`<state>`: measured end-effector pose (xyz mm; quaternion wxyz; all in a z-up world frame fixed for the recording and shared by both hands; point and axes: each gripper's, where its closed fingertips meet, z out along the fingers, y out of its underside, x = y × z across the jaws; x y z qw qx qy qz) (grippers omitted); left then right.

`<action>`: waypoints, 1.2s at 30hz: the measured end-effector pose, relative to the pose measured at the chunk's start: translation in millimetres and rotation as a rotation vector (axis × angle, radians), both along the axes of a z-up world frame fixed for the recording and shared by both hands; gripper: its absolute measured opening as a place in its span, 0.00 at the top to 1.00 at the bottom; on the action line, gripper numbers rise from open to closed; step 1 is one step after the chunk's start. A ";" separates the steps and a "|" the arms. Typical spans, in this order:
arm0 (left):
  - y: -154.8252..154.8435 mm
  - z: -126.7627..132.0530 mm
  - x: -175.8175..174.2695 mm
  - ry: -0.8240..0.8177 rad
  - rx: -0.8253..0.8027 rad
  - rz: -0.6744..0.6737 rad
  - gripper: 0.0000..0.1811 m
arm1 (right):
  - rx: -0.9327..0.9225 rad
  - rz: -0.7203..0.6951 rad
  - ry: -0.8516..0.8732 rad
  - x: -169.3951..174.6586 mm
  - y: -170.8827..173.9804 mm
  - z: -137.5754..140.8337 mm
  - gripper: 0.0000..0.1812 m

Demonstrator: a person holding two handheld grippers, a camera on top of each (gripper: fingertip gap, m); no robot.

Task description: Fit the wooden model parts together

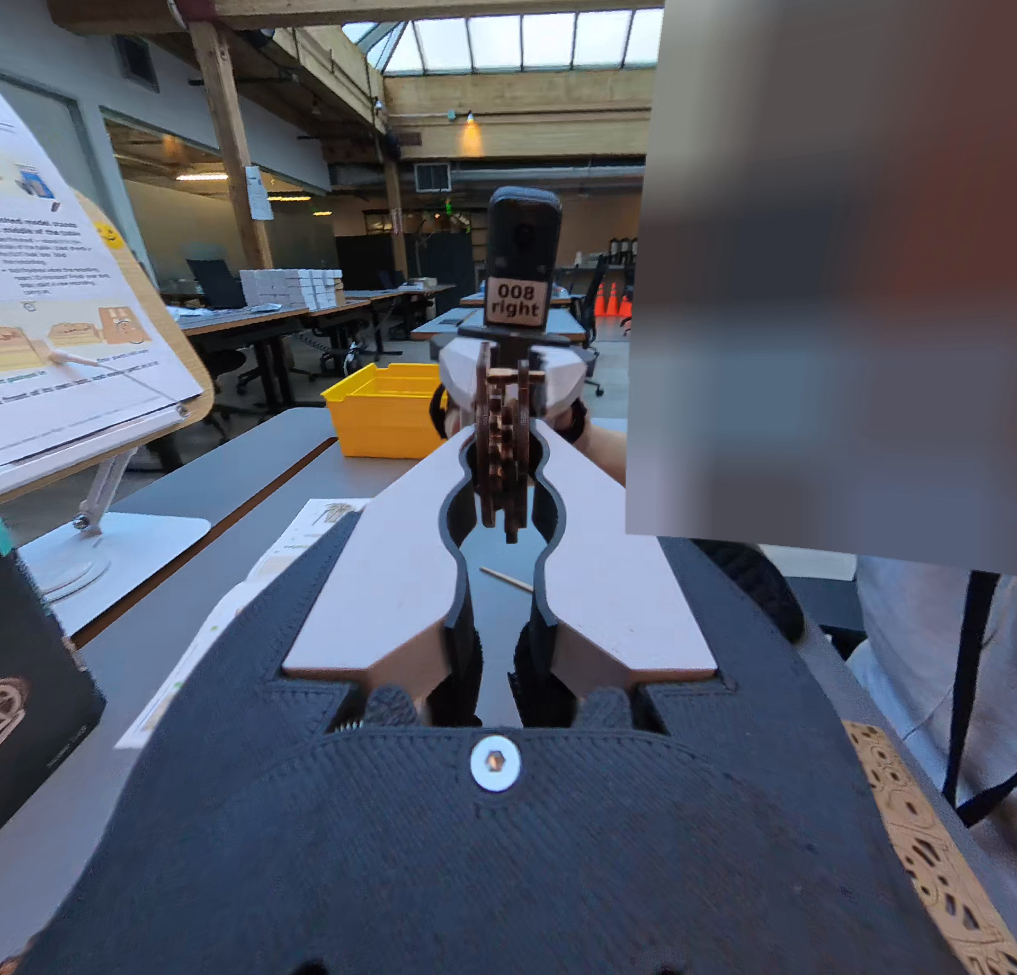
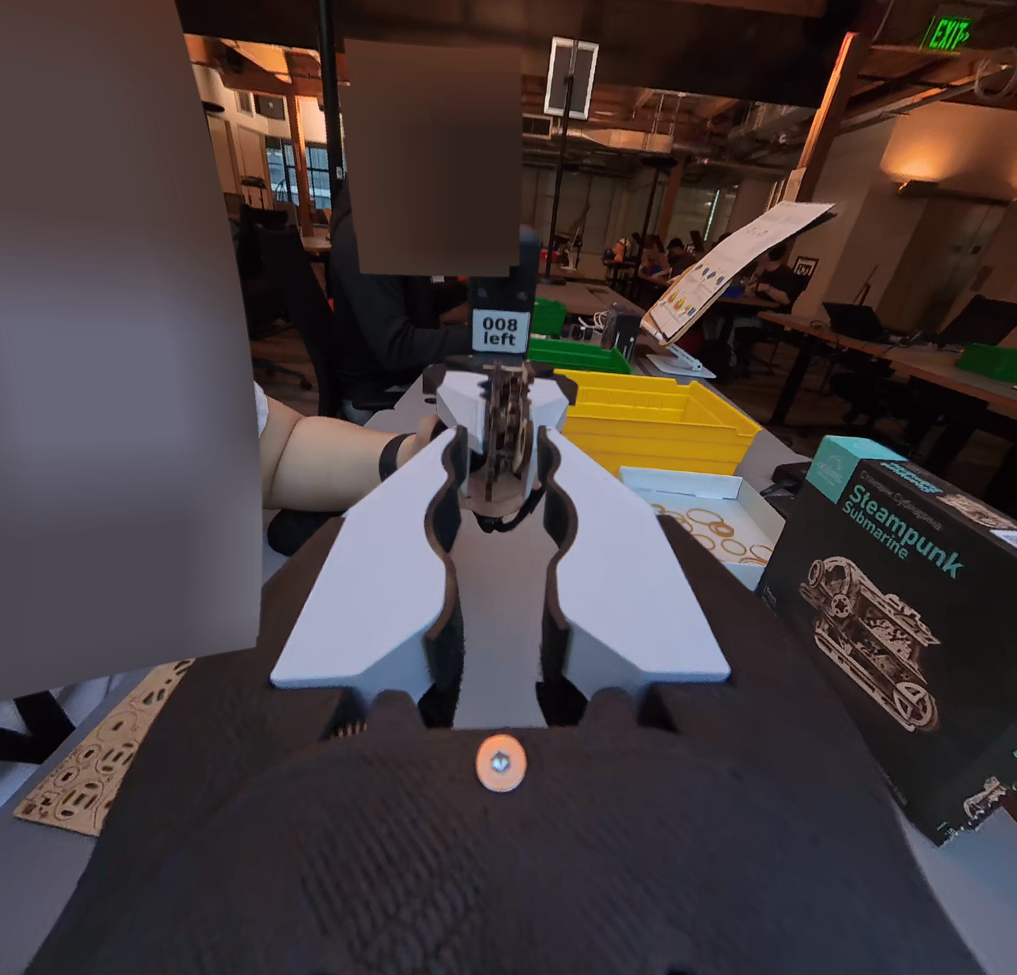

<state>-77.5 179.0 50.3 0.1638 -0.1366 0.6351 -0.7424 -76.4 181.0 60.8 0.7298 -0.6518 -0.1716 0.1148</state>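
Note:
A dark wooden gear assembly [image 1: 502, 453] hangs in the air between my two grippers, which face each other tip to tip. My left gripper [image 1: 503, 442] has its white fingers [image 1: 396, 552] closed on the sides of the assembly. My right gripper [image 1: 512, 381] grips the far end, where a cross pin sticks out. In the right wrist view the assembly [image 2: 503, 431] sits between the tips of my right gripper [image 2: 501, 445], with my left gripper [image 2: 501, 403] right behind it. A thin wooden stick [image 1: 506, 579] lies on the table below.
A yellow bin [image 1: 385, 414] [image 2: 660, 425] stands behind the grippers. An instruction sheet on a stand [image 1: 82, 315] is at the left. A black kit box [image 2: 891, 618] and a white tray of rubber rings [image 2: 710, 508] are there too. A cut-out wooden sheet [image 2: 99, 750] lies by the person's body.

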 end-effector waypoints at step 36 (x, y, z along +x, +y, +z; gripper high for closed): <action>-19.5 -81.3 21.6 -0.324 0.856 0.334 0.93 | -0.456 -0.198 -0.880 1.0 -9.7 -75.2 0.93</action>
